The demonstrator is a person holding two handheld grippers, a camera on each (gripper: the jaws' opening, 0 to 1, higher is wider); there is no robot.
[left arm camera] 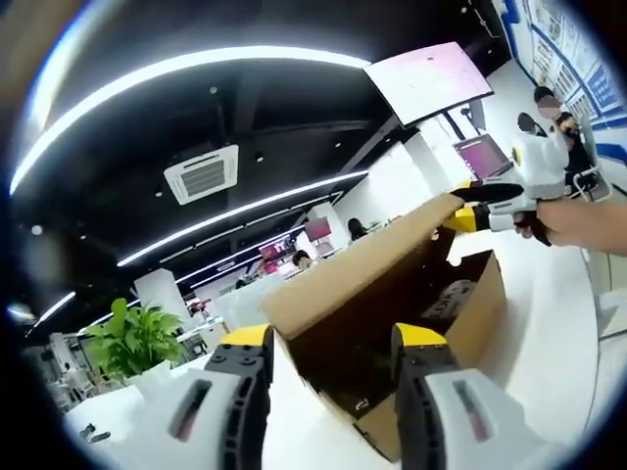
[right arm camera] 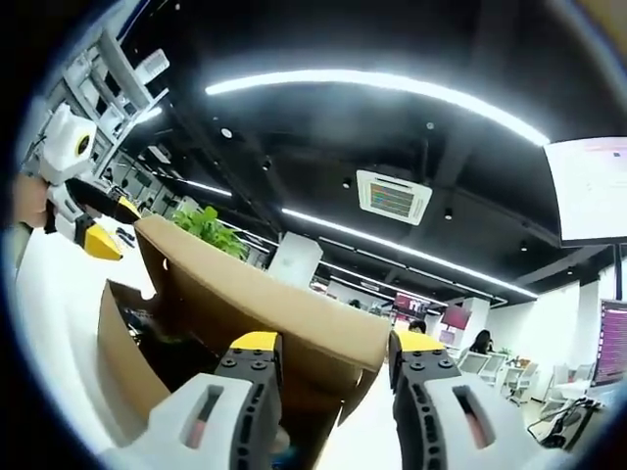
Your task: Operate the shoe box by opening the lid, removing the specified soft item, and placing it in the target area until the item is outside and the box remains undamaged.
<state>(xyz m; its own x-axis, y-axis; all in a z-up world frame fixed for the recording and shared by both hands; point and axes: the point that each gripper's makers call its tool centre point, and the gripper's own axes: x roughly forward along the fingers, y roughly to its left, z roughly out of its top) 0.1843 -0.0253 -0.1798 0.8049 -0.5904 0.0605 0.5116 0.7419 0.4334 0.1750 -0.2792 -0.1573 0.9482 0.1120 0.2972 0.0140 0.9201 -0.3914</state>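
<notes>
In the left gripper view, our left gripper [left arm camera: 335,343] stands with jaws apart at the near corner of the shoe box [left arm camera: 392,294], whose lid [left arm camera: 358,269] is raised while the right gripper [left arm camera: 468,217] sits at its far corner, a pale item (perhaps the soft one) still inside. In the right gripper view, our right gripper [right arm camera: 328,354] straddles the lid's [right arm camera: 265,294] edge, jaws apart, the left gripper [right arm camera: 98,235] opposite; we judge removal still ahead, and we read no writing.

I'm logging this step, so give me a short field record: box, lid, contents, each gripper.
box: cardboard shoe box on a white table
lid: raised, lid edge between both grippers' jaws
contents: dark item inside, kind unclear
left gripper: open, astride one lid corner
right gripper: open, astride the other corner
</notes>
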